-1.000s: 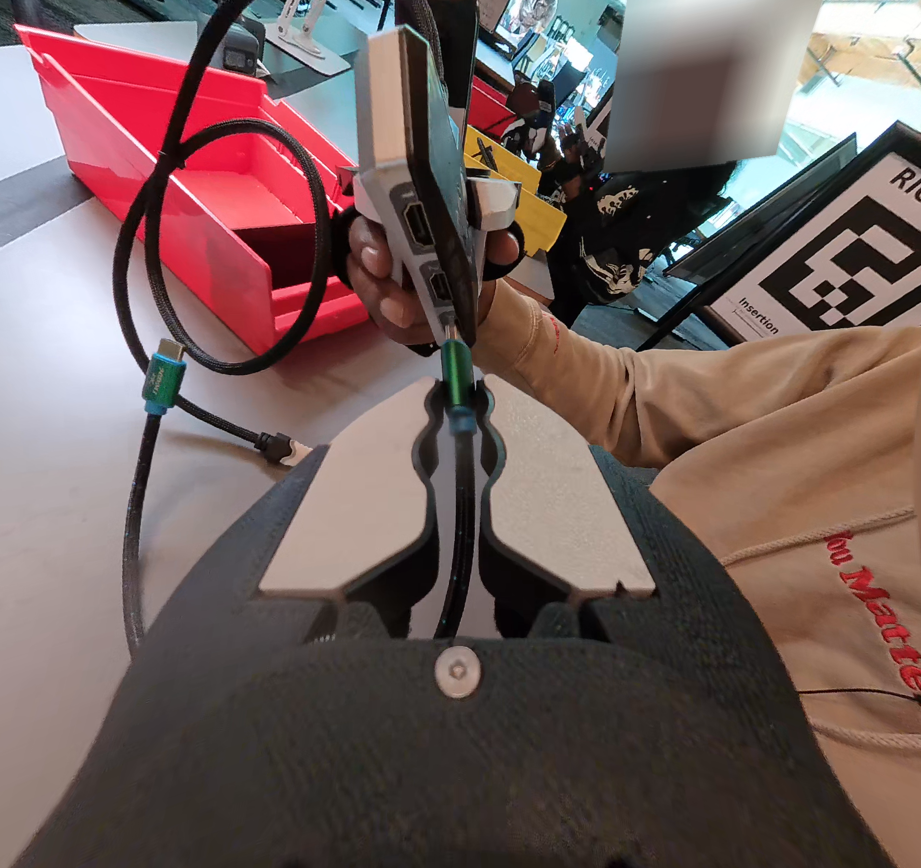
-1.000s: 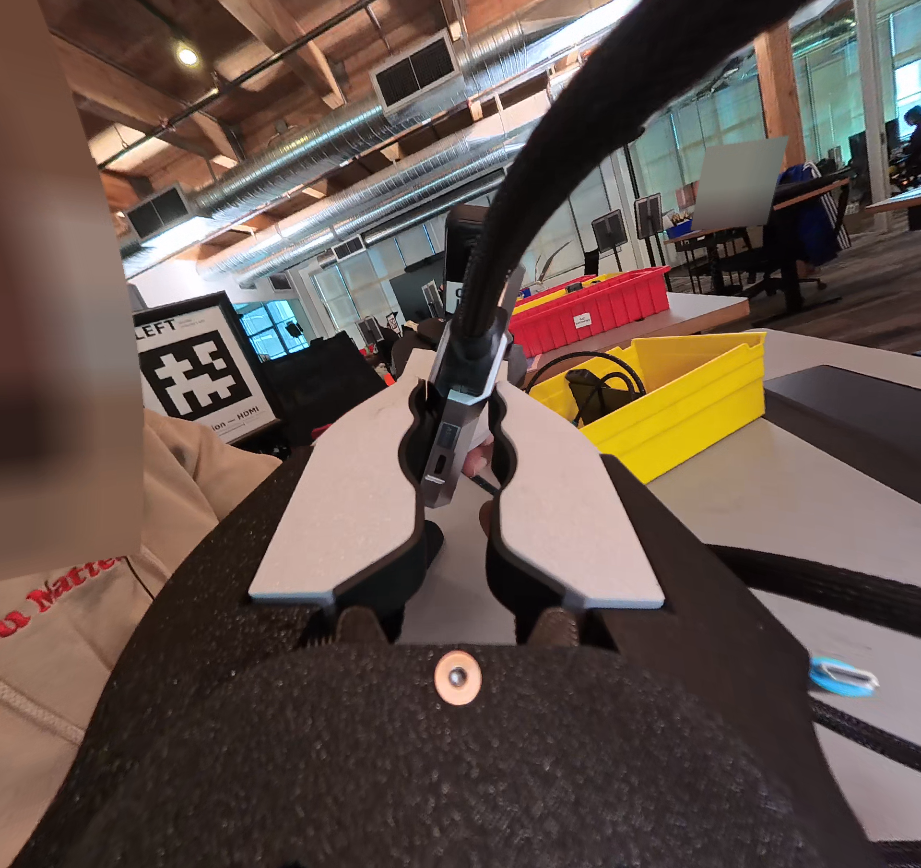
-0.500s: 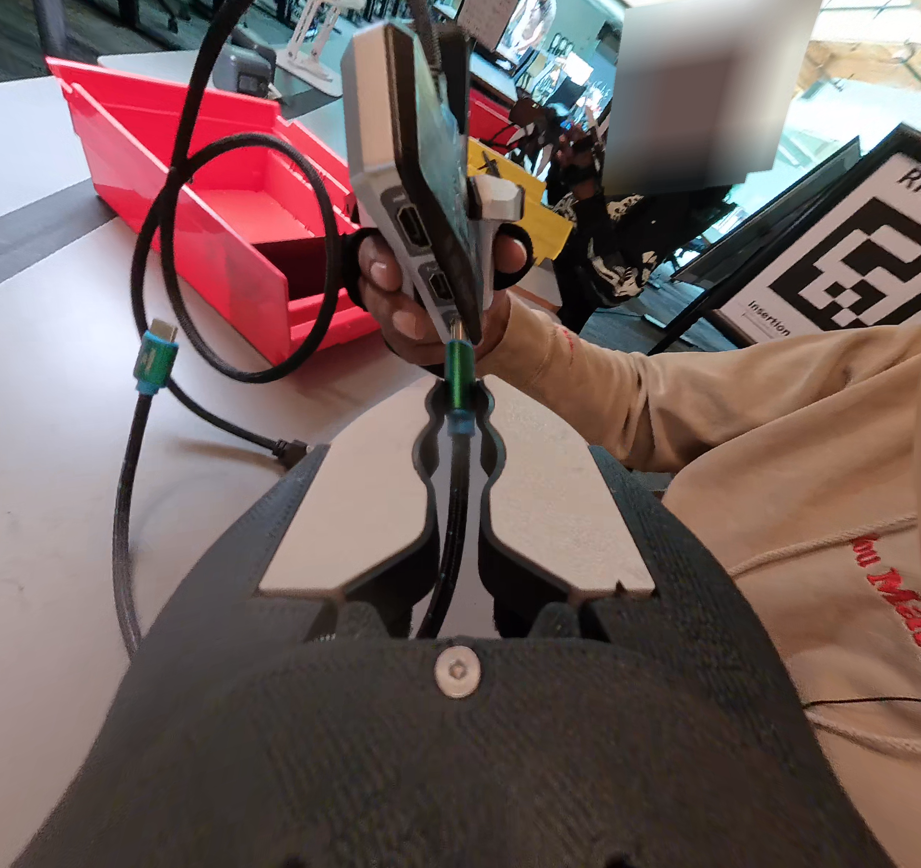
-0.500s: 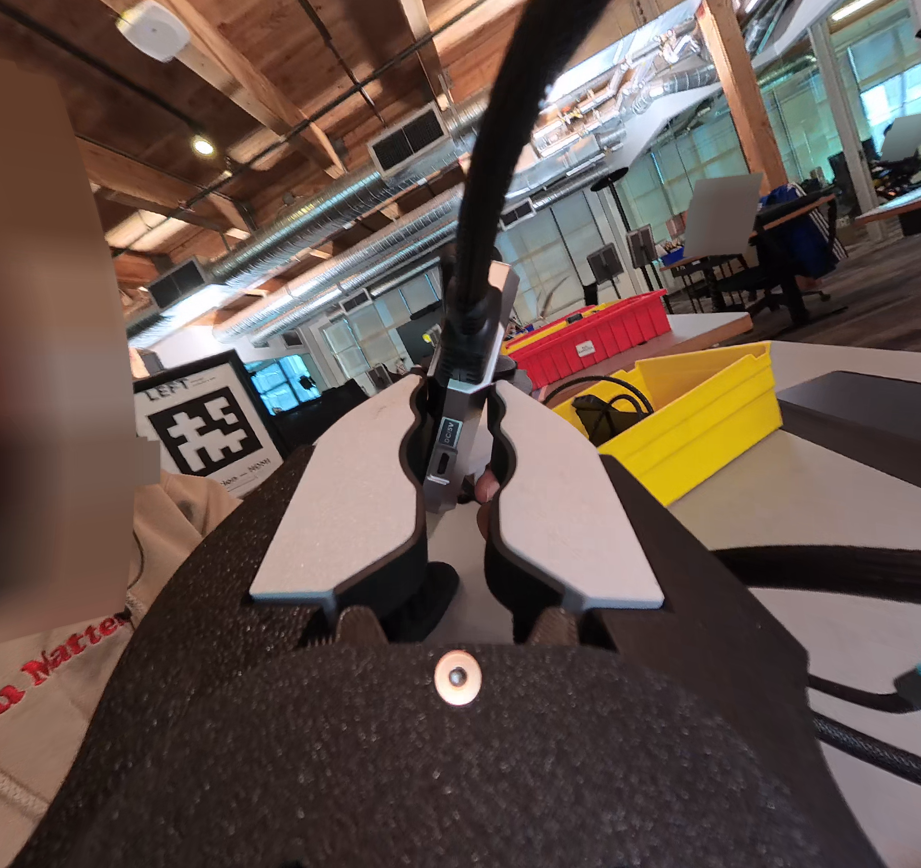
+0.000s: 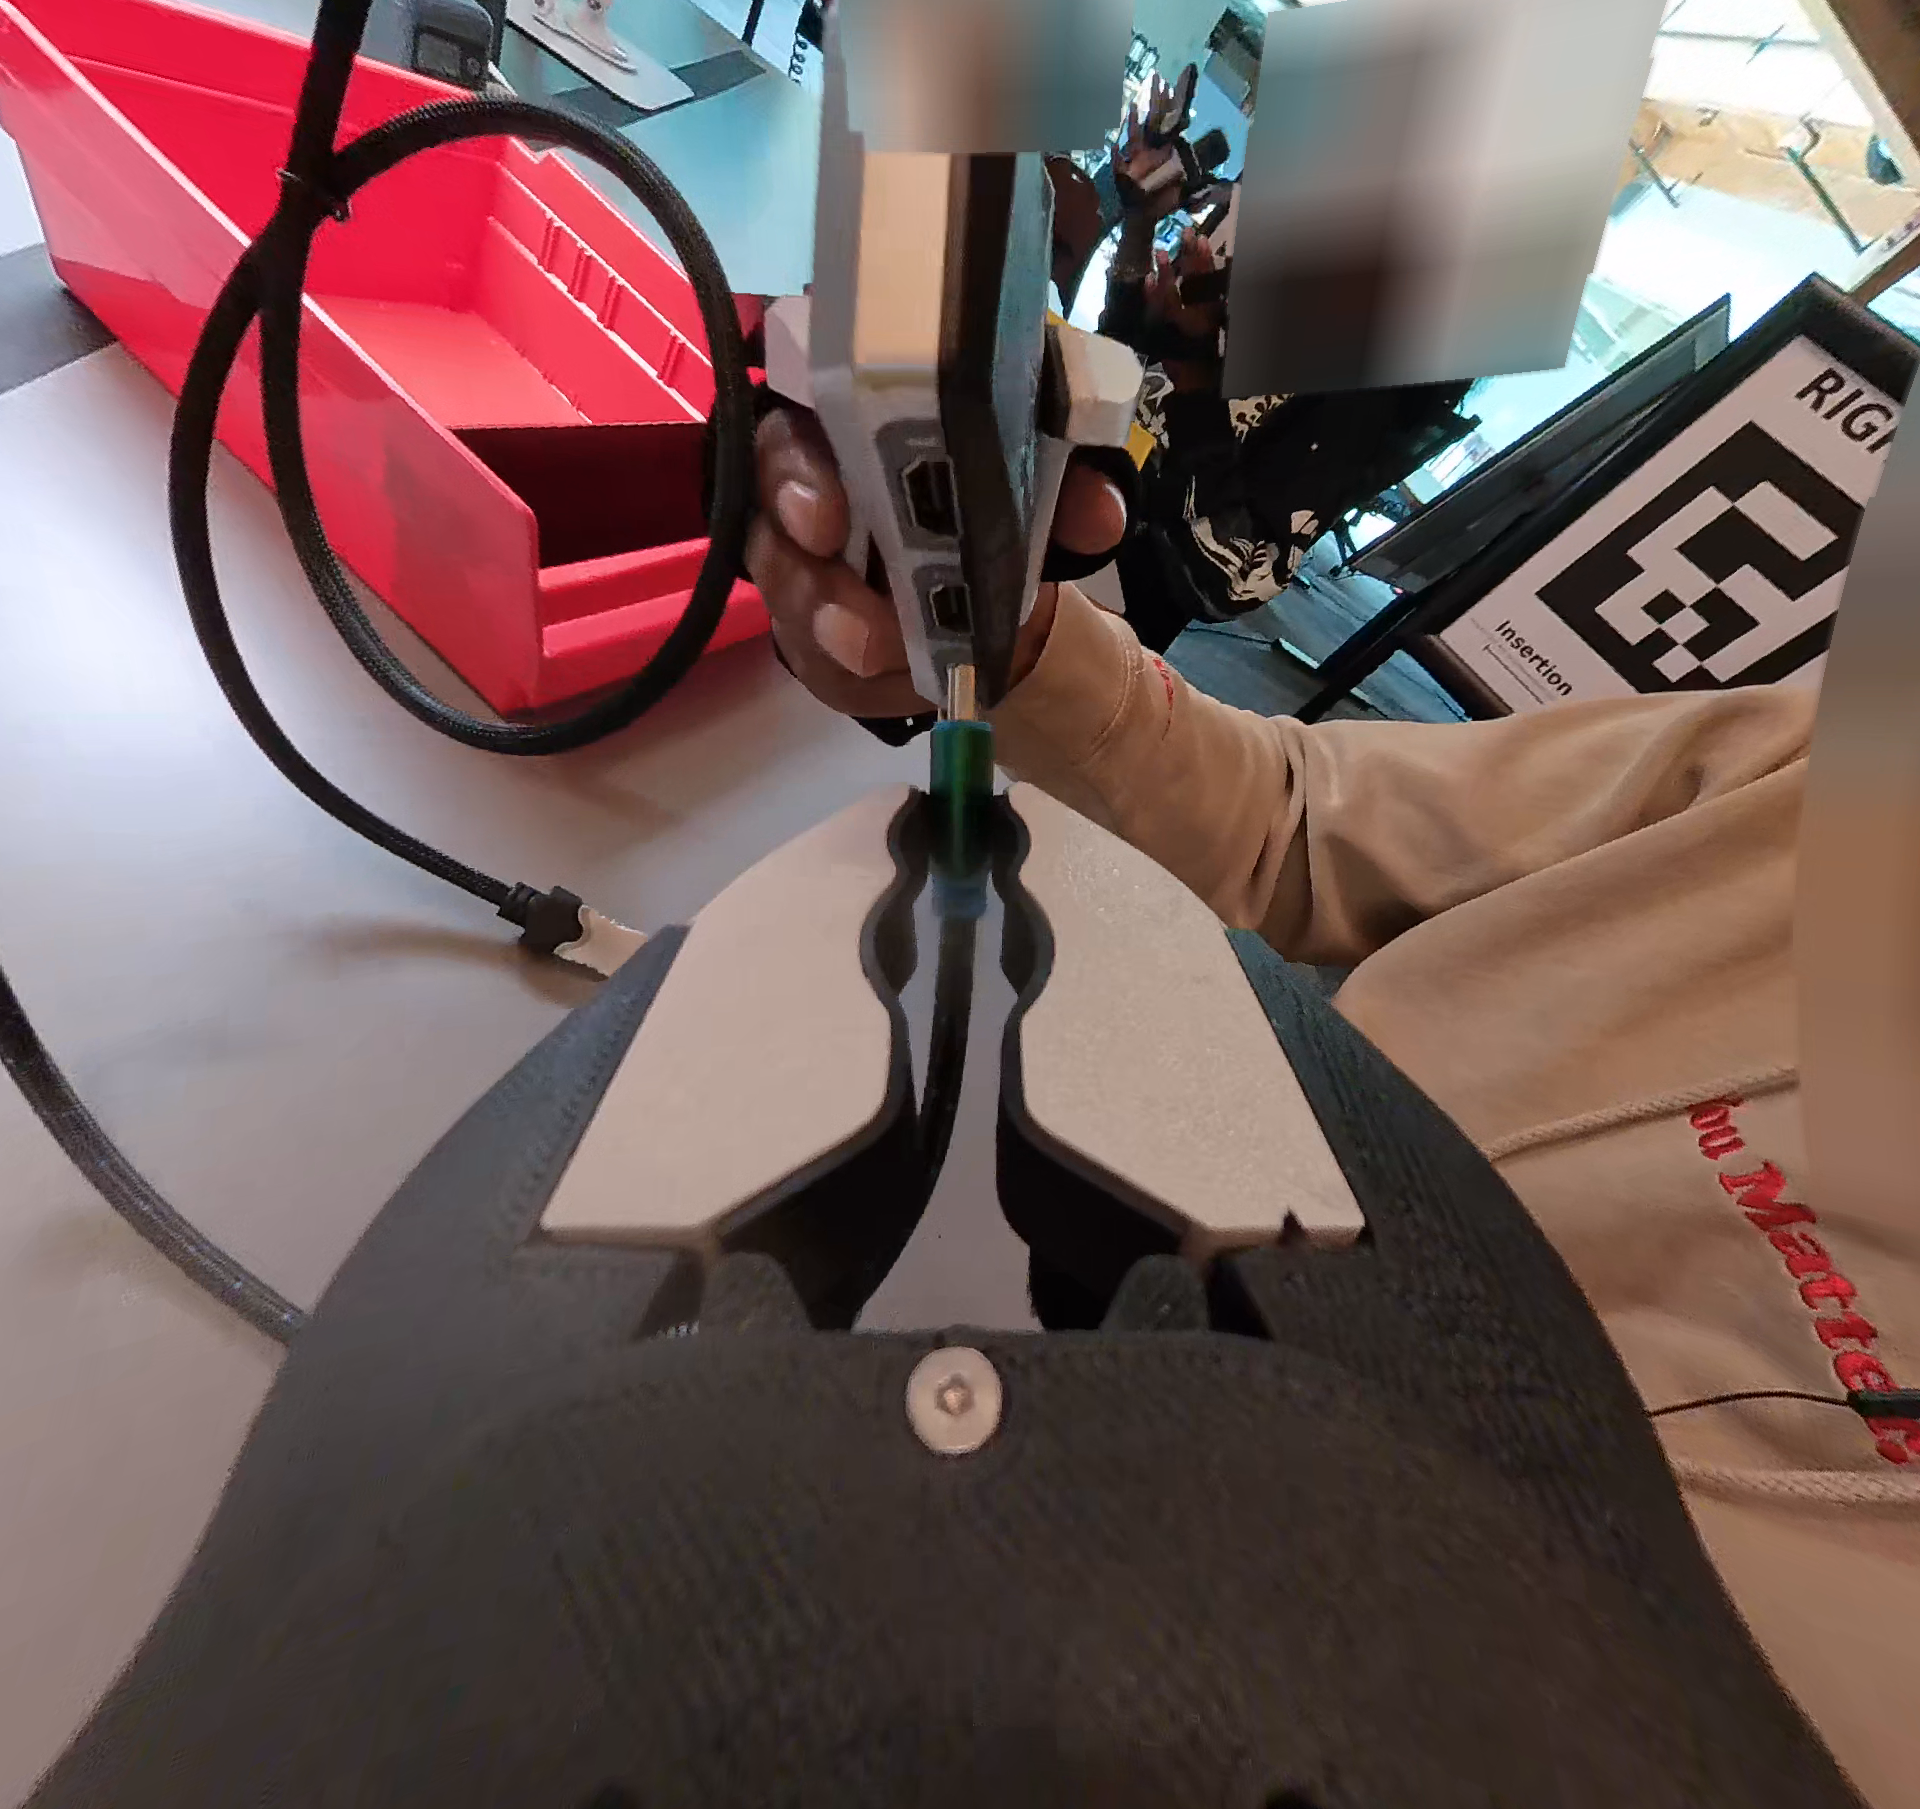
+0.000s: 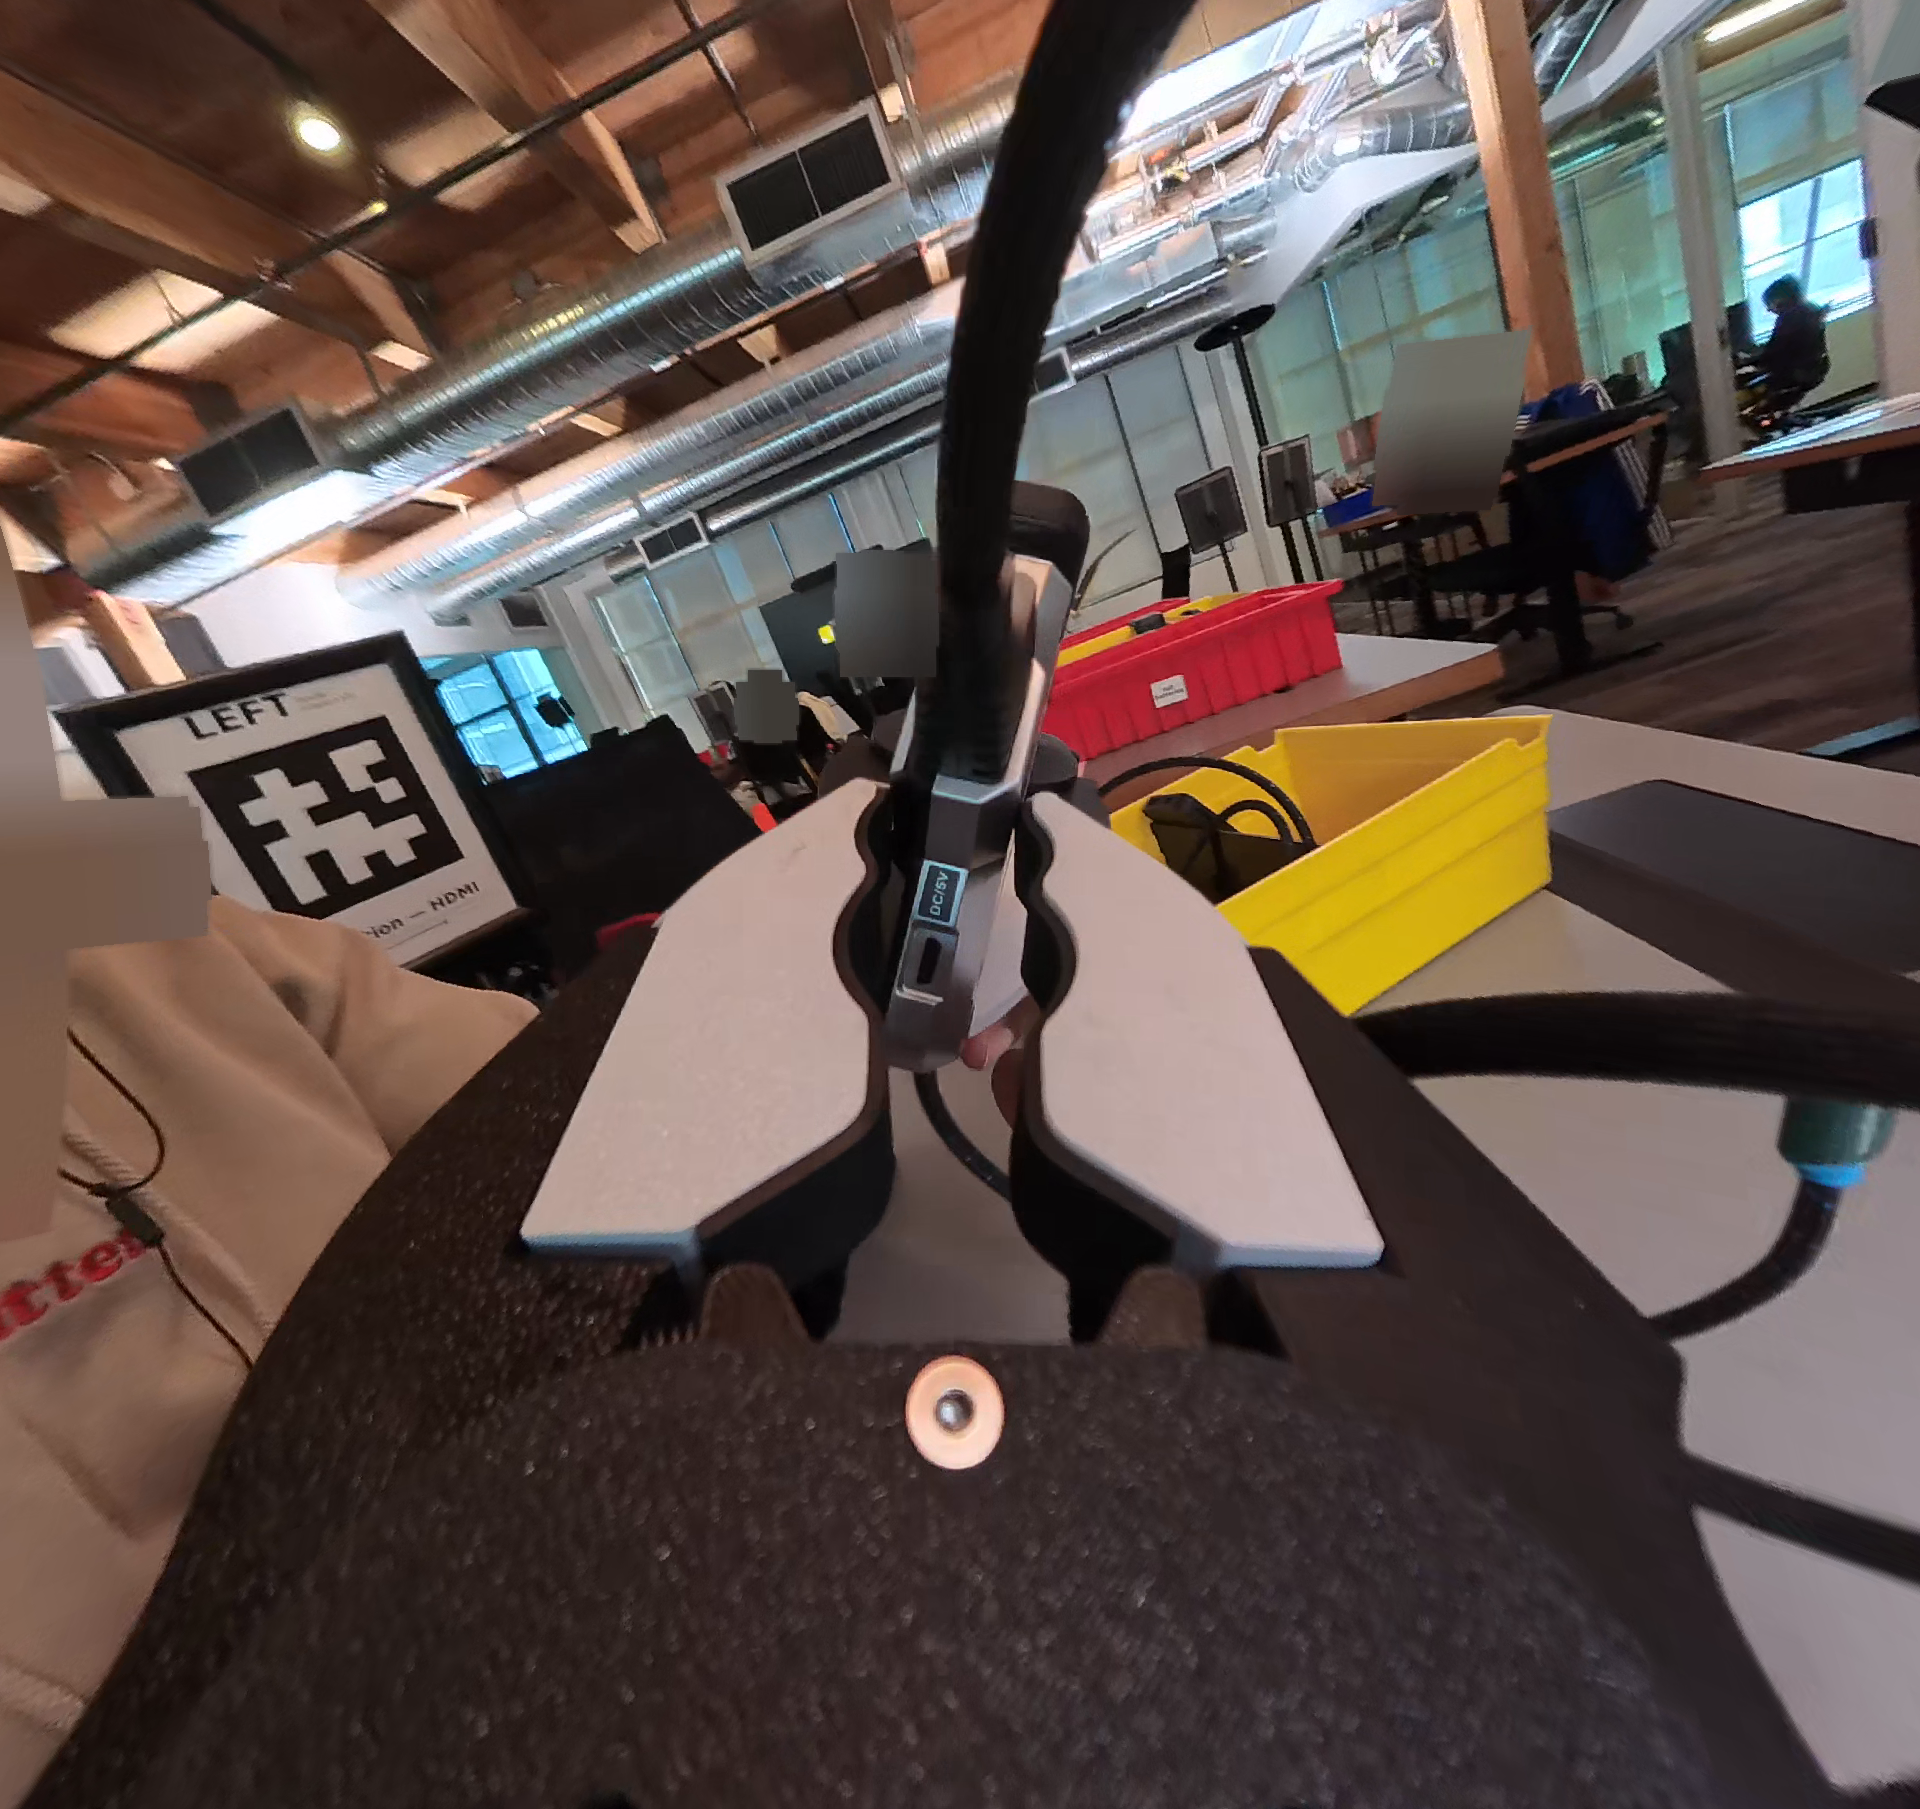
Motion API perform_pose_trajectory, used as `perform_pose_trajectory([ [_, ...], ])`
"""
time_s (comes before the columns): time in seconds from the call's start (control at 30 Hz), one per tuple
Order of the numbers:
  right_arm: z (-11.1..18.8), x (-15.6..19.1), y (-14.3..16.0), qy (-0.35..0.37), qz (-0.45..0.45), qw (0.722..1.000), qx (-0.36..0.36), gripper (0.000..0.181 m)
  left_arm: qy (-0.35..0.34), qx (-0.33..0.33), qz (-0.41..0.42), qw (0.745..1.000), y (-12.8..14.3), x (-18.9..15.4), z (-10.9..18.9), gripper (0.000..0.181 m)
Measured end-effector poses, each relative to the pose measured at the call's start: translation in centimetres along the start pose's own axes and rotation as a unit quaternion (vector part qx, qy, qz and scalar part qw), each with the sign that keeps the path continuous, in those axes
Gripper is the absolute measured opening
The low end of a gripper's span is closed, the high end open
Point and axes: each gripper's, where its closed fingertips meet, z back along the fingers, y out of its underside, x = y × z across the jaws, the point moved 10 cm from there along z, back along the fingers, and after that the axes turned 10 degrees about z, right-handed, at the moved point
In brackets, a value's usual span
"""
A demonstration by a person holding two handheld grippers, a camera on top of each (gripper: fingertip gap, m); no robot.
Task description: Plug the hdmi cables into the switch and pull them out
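In the left wrist view my left gripper (image 5: 958,803) is shut on a green HDMI plug (image 5: 961,772). Its metal tip (image 5: 964,694) sits partly in the lowest port of the grey switch (image 5: 899,284). Two ports above it are empty. The switch stands upright, held off the table between the right gripper's fingers (image 5: 1096,393). In the right wrist view my right gripper (image 6: 956,798) is shut on the switch (image 6: 951,928). A thick black braided cable (image 6: 997,357) is plugged into its top. A second green plug (image 6: 1834,1136) hangs at the right.
A red bin (image 5: 416,305) stands on the grey table behind the looped black cable (image 5: 208,512). A loose connector (image 5: 561,928) lies on the table. A yellow bin (image 6: 1403,855) with a cable, a black flat slab (image 6: 1714,855) and a framed marker board (image 6: 322,803) are nearby. Some 6 cm of space lies between my two pairs of fingers.
The switch has turned more upright and square to the left gripper. The green plug stays gripped with its tip at the lowest port. The second green plug has left the left wrist view.
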Motion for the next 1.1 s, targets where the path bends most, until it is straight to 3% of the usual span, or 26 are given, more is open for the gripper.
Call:
perform_pose_trajectory([
  [0.4, 0.6, -0.3, -0.5, -0.011, -0.046, 0.999, 0.013, 0.021, 0.054, -0.053, 0.038, 0.996, -0.4, 0.1, 1.0, 0.011],
  [0.7, 0.9, -0.9, 0.1, 0.006, -0.061, 0.997, 0.046, 0.021, 0.005, -0.055, 0.050, 0.997, -0.5, 0.4, 1.5, 0.011],
  [0.93, 0.9, -1.0, 0.6, -0.004, -0.062, 0.996, 0.063, 0.021, -0.009, -0.029, 0.043, 0.999, -0.2, 0.3, 1.6, 0.011],
  [1.1, 0.8, -0.5, 1.0, -0.042, -0.046, 0.993, 0.104, 0.022, -0.033, 0.049, 0.000, 0.998, 0.5, -0.4, 0.9, 0.011],
])
